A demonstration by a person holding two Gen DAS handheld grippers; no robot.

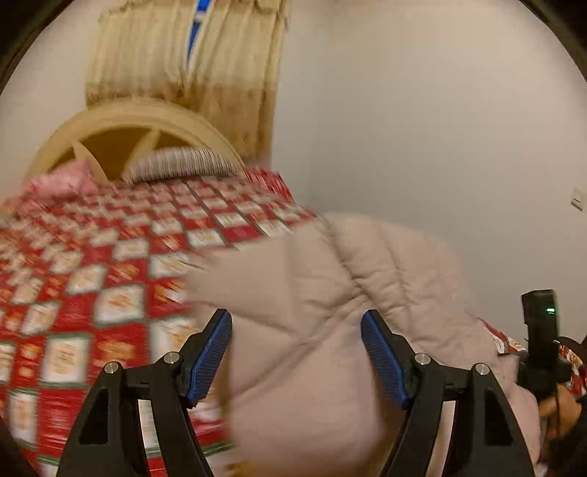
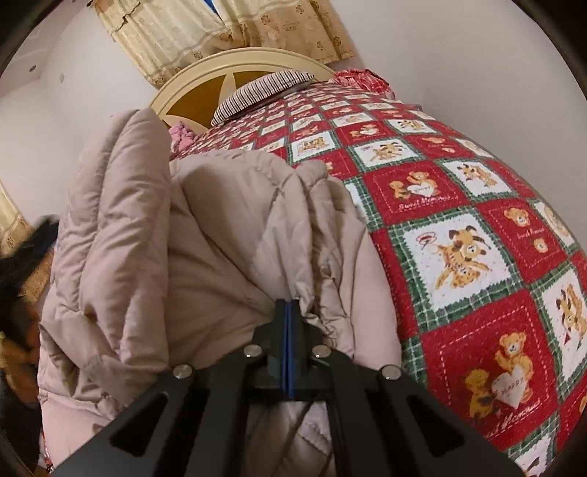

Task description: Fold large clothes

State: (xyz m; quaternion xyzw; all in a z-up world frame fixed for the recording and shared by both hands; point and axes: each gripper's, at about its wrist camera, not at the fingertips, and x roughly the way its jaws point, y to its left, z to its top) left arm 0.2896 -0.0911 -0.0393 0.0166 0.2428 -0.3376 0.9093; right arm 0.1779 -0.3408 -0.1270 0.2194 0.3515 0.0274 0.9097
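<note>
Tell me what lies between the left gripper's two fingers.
In the left wrist view, the left gripper stands open, with only the beige padded coat showing between its fingers, unpinched.

Quilted jacket (image 2: 205, 264): matt beige puffy cloth. Bedspread (image 2: 458, 227): printed cotton-like cloth. Headboard (image 2: 205, 80): smooth cream painted wood. Ribbed blue pads (image 1: 211, 359).

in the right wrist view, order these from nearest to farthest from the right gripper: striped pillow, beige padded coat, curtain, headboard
1. beige padded coat: pinched in the shut right gripper, bunched on the bed's left side.
2. striped pillow: at the head of the bed, beyond the coat.
3. headboard: just behind the pillow.
4. curtain: on the wall above the headboard.
</note>
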